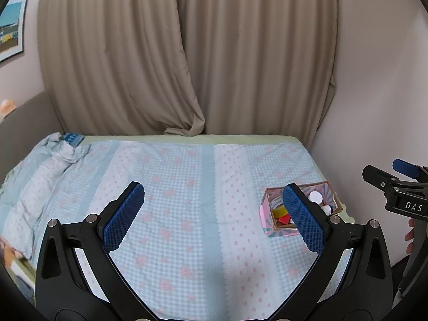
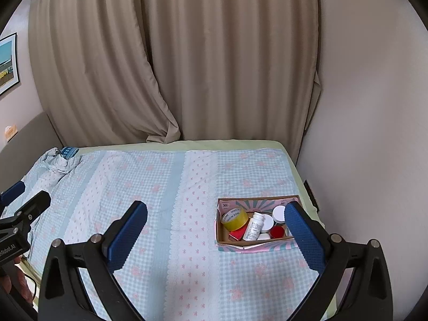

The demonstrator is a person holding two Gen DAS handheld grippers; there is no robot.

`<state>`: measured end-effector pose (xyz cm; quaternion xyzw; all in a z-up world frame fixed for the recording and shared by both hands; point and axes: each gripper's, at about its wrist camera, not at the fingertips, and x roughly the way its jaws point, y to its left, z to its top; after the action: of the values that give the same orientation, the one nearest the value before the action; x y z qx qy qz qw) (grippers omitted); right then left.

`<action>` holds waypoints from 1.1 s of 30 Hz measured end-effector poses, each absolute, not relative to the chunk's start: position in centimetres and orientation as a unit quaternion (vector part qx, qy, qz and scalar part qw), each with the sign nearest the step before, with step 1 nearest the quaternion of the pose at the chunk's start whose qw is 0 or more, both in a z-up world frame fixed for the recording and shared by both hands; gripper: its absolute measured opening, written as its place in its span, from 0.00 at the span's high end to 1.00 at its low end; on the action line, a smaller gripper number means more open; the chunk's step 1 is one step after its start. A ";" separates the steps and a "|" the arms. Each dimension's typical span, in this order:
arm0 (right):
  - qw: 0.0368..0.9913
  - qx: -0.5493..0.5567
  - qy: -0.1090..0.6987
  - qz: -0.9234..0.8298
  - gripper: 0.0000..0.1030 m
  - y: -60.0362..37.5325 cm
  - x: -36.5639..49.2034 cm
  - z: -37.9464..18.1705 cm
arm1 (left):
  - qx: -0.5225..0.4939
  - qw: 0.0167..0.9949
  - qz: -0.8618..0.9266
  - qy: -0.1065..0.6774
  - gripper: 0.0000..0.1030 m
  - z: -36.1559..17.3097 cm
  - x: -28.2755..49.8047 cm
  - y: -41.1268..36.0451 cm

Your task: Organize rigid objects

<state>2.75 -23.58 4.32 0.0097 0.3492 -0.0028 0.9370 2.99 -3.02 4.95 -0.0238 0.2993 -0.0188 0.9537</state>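
A pink and teal cardboard box sits on the bed near its right edge; it also shows in the left wrist view. It holds a yellow tape roll, a white bottle, white-lidded jars, a red box and a red lid. My left gripper is open and empty above the bed, left of the box. My right gripper is open and empty, its right finger in front of the box's right end.
The bed carries a blue checked cover with pink flowers. A bunched blanket lies at the left. Beige curtains hang behind the bed. A wall runs along the right side. A framed picture hangs at the left.
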 end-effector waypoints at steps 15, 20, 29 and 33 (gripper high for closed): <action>0.938 0.011 0.346 -0.003 0.01 -23.8 2.3 4.6 | -0.014 0.954 -0.016 0.298 0.00 5.1 2.5 -4.0; 0.939 0.010 0.344 -0.002 0.01 -23.8 2.3 4.6 | -0.012 0.955 -0.014 0.296 0.00 5.3 2.4 -4.1; 0.939 0.009 0.343 0.001 0.01 -24.0 2.9 4.8 | -0.014 0.955 -0.013 0.297 0.00 5.3 2.4 -4.3; 0.940 0.011 0.340 0.003 0.01 -24.2 3.2 5.0 | -0.013 0.955 -0.011 0.297 0.00 5.3 2.3 -4.2</action>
<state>3.20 -24.18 4.99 0.0106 0.3405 0.0032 0.9402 2.28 -4.17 5.34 -0.0134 0.2966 -0.0108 0.9549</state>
